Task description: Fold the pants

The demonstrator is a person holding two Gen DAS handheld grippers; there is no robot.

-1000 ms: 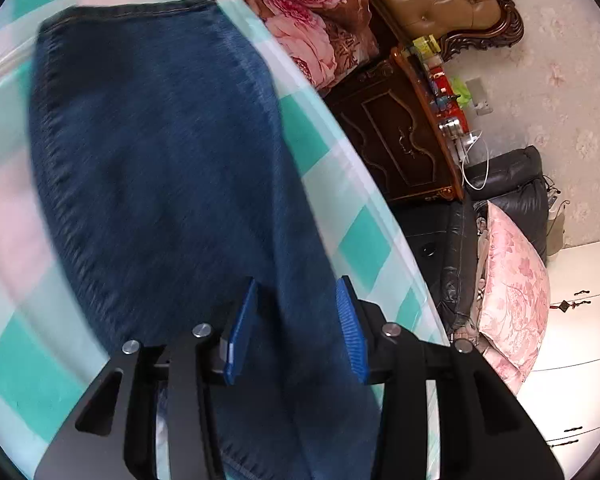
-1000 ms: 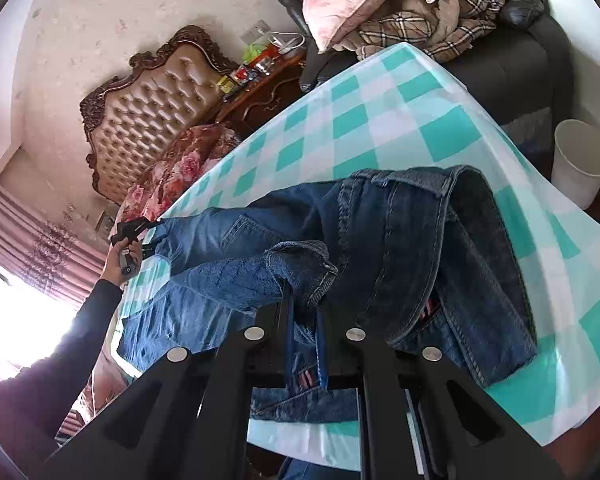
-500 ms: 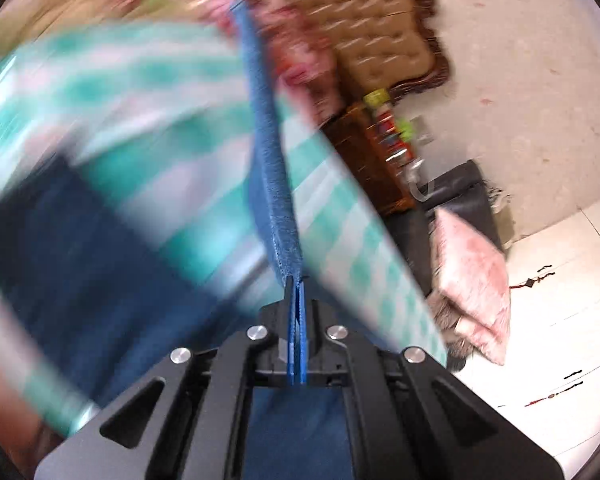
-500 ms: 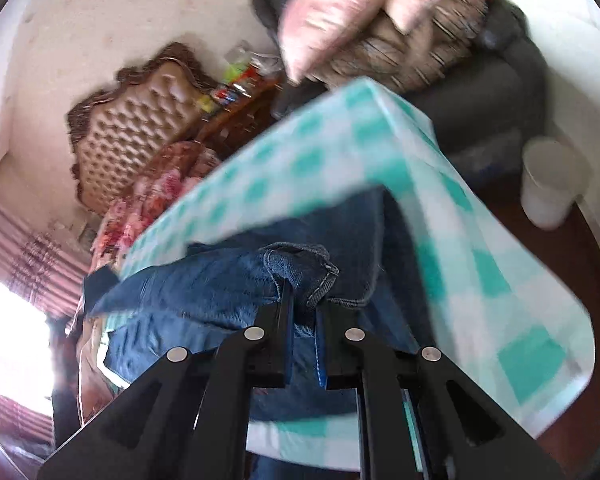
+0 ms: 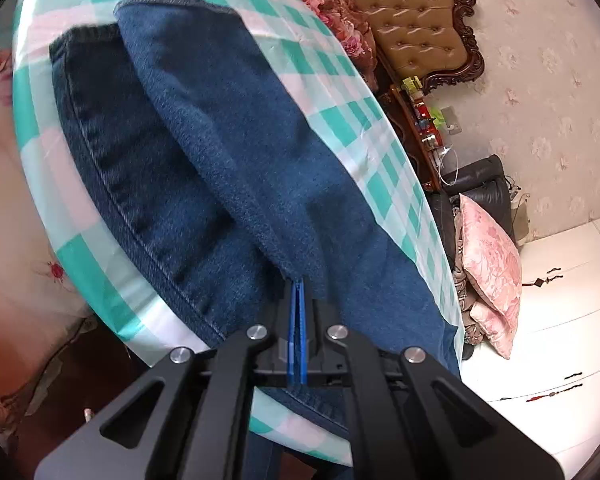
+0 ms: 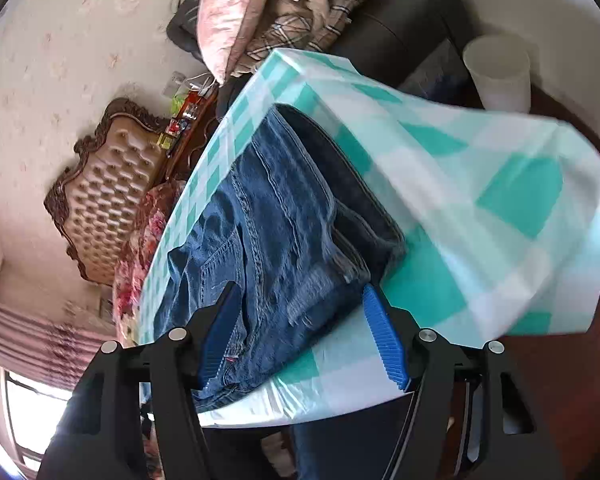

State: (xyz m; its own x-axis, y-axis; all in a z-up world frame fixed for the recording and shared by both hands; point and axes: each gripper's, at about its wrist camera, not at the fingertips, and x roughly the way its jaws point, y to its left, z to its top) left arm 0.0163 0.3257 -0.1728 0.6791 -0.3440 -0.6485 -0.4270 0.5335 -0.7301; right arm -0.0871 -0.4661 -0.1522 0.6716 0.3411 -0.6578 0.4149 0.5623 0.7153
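Left claw is pressed fully together, its blue pads meeting flat, and a fold of the pants runs up out of their tips, so the denim is pinched there. From that pinch one leg of the dark blue jeans stretches away across the worktop, lying over the other leg, whose stitched side seam shows to the left. Both hems end near the far edge of the green and white checked cloth. Right claw has its jaws opening, the two ribbed blue pads standing wide apart, and the waist end of the pants lies between and beyond them without either pad pressing on it. In the right wrist view the jeans lie bunched and folded near the worktop's near edge, with a pocket and seams uppermost. A corner of the cloth hangs over the side. Beyond the worktop stand a tufted headboard, a pink pillow on a dark sofa, and a pale bin.
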